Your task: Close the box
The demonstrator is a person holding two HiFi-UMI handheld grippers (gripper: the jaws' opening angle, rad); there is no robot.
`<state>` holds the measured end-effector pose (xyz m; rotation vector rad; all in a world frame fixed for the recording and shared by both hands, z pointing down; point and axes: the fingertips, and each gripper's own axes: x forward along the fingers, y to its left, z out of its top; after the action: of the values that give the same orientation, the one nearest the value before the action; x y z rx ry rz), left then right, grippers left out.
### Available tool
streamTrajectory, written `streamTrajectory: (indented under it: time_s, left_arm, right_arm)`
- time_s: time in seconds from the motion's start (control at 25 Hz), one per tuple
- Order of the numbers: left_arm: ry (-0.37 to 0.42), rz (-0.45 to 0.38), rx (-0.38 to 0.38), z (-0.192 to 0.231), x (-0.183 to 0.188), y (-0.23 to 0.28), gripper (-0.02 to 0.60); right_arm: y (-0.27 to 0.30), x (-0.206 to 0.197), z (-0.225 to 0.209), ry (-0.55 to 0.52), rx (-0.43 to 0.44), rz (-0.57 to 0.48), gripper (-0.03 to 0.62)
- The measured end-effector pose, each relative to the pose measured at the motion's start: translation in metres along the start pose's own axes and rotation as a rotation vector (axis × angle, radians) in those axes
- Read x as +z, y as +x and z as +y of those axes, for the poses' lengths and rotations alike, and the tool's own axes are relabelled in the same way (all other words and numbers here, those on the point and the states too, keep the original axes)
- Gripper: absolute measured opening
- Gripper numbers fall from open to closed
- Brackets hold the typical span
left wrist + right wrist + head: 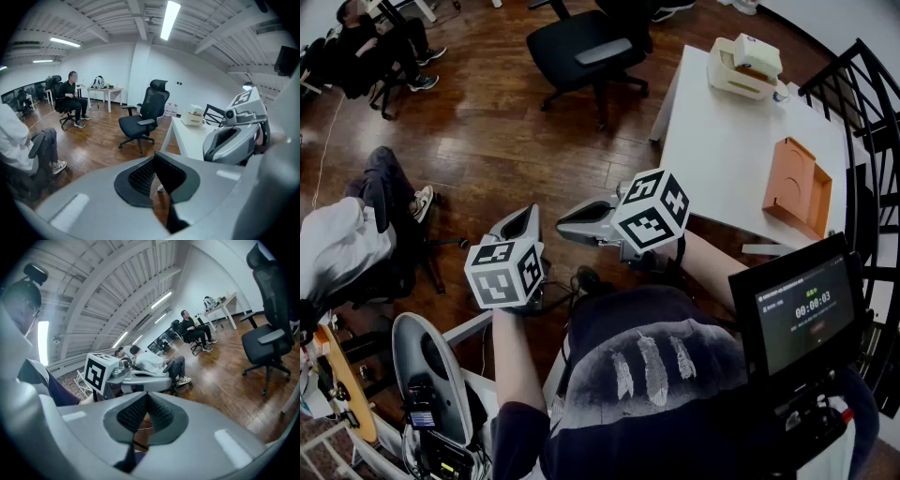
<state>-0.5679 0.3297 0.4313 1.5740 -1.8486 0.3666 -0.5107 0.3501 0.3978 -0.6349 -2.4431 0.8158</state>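
An orange box (797, 187) lies on the white table (722, 150) at the head view's right, with its lid standing open. Both grippers are held close to my body, well short of the table and over the wood floor. My left gripper (519, 223) points away from me; its pads (140, 176) meet at the tip with nothing between them. My right gripper (579, 221) points left across my front, and its pads (133, 413) also meet on nothing. Neither gripper view shows the orange box.
A cream box (742, 64) with a white packet on top stands at the table's far end. A black office chair (586, 47) stands left of the table. People sit at the left (356, 244). A black railing (867, 103) runs behind the table.
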Motion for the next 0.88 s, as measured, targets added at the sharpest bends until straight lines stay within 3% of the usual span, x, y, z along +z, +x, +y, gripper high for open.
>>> streamTrajectory:
  time_s: [0.24, 0.48, 0.64, 0.88]
  left_arm:
    - [0.073, 0.005, -0.035, -0.132, 0.009, 0.040, 0.015]
    - [0.176, 0.030, -0.117, -0.244, 0.016, 0.089, 0.015]
    - [0.229, 0.053, -0.179, -0.284, 0.033, 0.111, 0.015]
    - [0.267, 0.081, -0.336, -0.311, 0.046, 0.167, 0.015]
  right_arm:
    - [-0.126, -0.030, -0.015, 0.007, -0.029, -0.046, 0.005]
    - [-0.227, -0.060, -0.033, 0.024, -0.084, -0.081, 0.005]
    - [-0.269, -0.055, -0.049, 0.056, -0.115, -0.128, 0.005]
    - [-0.303, -0.045, -0.093, 0.068, -0.239, -0.153, 0.005]
